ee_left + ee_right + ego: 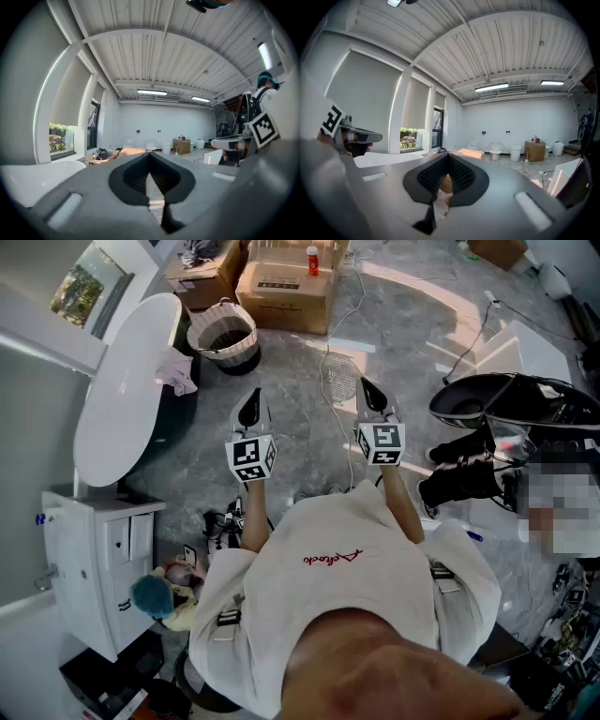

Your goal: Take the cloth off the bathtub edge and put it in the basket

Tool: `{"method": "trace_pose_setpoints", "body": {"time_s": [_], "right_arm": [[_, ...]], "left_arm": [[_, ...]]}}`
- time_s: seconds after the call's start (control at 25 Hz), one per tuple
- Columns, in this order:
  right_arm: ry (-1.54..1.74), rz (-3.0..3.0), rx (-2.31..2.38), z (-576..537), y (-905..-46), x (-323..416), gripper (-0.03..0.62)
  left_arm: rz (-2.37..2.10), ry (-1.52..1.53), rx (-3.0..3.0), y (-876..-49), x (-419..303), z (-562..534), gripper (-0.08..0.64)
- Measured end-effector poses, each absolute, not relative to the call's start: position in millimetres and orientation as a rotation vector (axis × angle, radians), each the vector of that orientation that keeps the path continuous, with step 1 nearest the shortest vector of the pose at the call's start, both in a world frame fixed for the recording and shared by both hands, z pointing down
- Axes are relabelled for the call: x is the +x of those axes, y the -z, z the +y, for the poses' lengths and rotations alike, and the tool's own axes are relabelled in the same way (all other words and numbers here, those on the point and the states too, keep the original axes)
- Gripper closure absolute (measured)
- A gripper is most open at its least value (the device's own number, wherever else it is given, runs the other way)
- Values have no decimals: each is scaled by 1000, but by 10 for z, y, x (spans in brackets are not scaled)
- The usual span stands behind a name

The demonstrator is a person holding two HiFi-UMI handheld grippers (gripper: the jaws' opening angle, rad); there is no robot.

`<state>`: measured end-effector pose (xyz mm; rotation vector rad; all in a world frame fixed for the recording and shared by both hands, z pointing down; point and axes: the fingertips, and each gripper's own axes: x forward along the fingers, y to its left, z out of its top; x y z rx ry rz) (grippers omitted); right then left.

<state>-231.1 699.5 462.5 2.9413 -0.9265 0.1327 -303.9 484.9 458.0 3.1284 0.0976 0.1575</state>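
A pink cloth (176, 371) lies bunched on the right edge of the white oval bathtub (122, 399). Just beyond it a pale woven basket (223, 336) with a dark inside stands on the grey floor. My left gripper (250, 409) is held level over the floor, to the right of the tub and short of the cloth, its jaws shut with nothing in them. My right gripper (373, 395) hangs beside it, farther right, also shut and holding nothing. In the left gripper view the tub rim (28, 180) shows low on the left.
Cardboard boxes (286, 282) stand behind the basket, one with a red bottle (312, 259) on top. A white cable (328, 381) trails across the floor between the grippers. A white cabinet (103, 559) stands near left, and black equipment (506, 427) is at the right.
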Motion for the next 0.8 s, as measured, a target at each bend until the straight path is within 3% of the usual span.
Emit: {"method": "trace_pose_setpoints", "body": {"time_s": [0.8], "right_arm": [[-138,-947,2968,7230,-4676,-2149,588]], "left_arm": [[101,-172,3143,-4612,-2865,5111,558]]}}
